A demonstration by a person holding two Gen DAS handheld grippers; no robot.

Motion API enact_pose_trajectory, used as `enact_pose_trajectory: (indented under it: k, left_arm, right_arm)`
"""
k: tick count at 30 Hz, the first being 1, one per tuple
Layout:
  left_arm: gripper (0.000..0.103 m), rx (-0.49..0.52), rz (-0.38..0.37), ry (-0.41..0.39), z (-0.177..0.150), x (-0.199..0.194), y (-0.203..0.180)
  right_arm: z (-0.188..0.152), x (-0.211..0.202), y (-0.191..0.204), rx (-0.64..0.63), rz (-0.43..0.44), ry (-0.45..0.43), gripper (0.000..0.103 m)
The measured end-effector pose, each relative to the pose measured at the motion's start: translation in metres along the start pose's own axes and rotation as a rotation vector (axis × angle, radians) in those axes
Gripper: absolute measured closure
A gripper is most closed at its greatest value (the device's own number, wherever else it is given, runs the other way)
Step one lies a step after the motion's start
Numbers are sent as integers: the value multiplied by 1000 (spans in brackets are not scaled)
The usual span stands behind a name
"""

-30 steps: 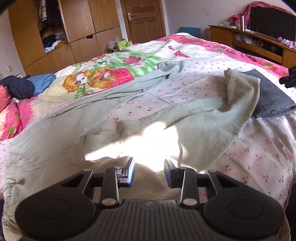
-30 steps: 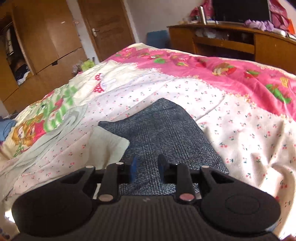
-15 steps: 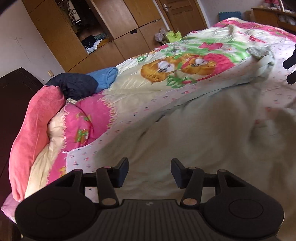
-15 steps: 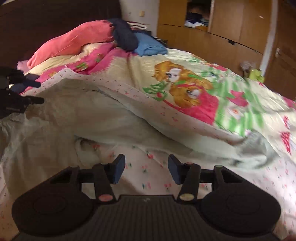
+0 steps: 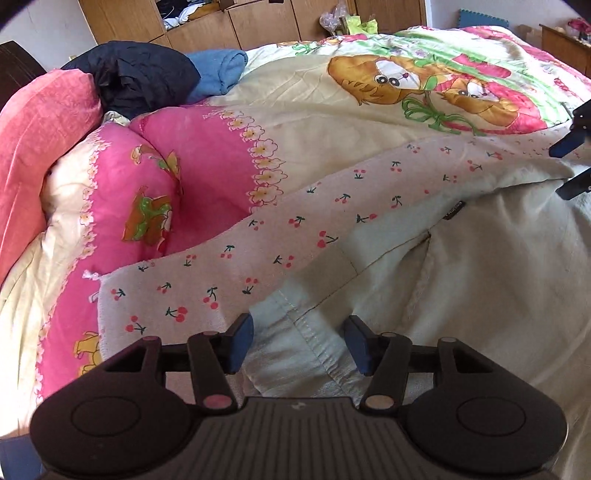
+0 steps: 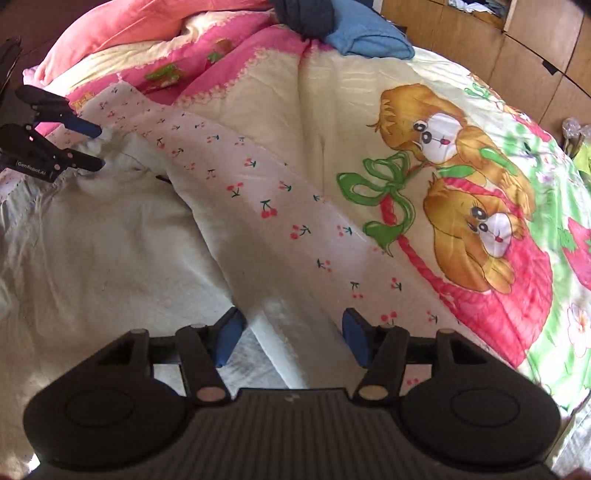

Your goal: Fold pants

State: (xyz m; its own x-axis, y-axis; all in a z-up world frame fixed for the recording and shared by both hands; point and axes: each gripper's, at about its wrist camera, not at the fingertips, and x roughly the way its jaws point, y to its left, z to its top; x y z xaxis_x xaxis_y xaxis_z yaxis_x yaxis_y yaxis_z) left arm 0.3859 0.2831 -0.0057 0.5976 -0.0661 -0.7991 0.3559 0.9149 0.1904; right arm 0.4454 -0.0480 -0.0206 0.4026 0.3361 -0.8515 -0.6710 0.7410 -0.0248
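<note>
Pale green pants (image 5: 461, 277) lie spread on the bed, waistband toward the pillows. In the left wrist view my left gripper (image 5: 297, 336) hovers over the stitched waistband corner (image 5: 310, 328). Its jaws are opening, with that corner in the gap and the pads clear of it. In the right wrist view my right gripper (image 6: 291, 328) hangs over the far edge of the pants (image 6: 110, 251). Its jaws are opening too, with pale cloth below the gap and nothing pinched. Each view shows the other gripper: the right gripper (image 5: 570, 166) at the right edge, the left gripper (image 6: 92, 146) at the left.
A cherry-print sheet (image 5: 295, 229) runs beside the pants. Beyond it lies a cartoon-bear quilt (image 6: 461, 192). A pink pillow (image 5: 40, 140), a dark garment (image 5: 136, 81) and a blue folded cloth (image 5: 221, 70) sit at the head end. Wooden wardrobes (image 5: 258, 26) stand behind.
Both grippers have swept from the leg end, near a grey folded cloth, to the waistband end by the pillows. Both pairs of jaws stand wider than before.
</note>
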Motion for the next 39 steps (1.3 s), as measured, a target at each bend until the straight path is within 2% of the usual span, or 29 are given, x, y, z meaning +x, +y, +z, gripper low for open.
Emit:
enact_pose_trajectory:
  k: [3,5,6,7,9,10,11,13,16,20,23,25,28,32,35,37,38,39]
  left_arm:
    - [35,-10,-17,-22,3,-4,8]
    - [35,-2,-65,3,3,2,9]
    - [35,27,-49,12,3,6,6]
    - [38,49,-24,45,3,13,3]
    - [66,24,-24,66,8,18,6]
    - [69,15,-8,58,11,15,6]
    - [71,14,0,47,11,12,5]
    - [76,33,29,45,9,7,0]
    - [80,66,77,25,6,-8,-15]
    - [81,44,127,-87,-5,-65,-28]
    - [84,15,157,-149,-34,-121,-39]
    - [84,-8,135,-169,-62,-155,-49]
    - [86,-8,133,-136,-115,-189,-77]
    - [86,-64,116,-110,-185,-204,-113]
    - [86,-47,133,-130,-205,-216,-140]
    - [85,-29,123,-148,-206,-226,-150]
    - [80,-16,107,-149,-206,-231,-154]
    - [76,11,107,-162,-206,-236,-159]
  right_arm:
    - [7,8,0,-7,3,16,42]
    - [12,18,3,2,-8,35,42]
    - [12,19,5,4,-6,28,47]
    - [13,19,7,6,5,21,61]
    - [15,17,8,33,8,7,69]
    - [15,15,8,35,7,-5,77]
    - [15,11,8,38,4,-17,80]
    - [12,1,7,58,2,-48,97]
    - [3,-24,13,75,2,-128,100]
    - [-21,-76,39,18,-6,-225,101]
    - [-55,-130,62,-18,11,-310,101]
    - [-81,-160,78,-25,30,-339,101]
    - [-130,-178,118,-63,31,-293,101]
    - [-186,-158,161,-28,26,-152,101]
    - [-206,-152,184,-17,-18,-113,101]
    - [-207,-148,195,-65,-94,-81,98]
    - [-204,-144,199,-95,-143,-42,98]
    - [-202,-144,202,-112,-194,-43,94]
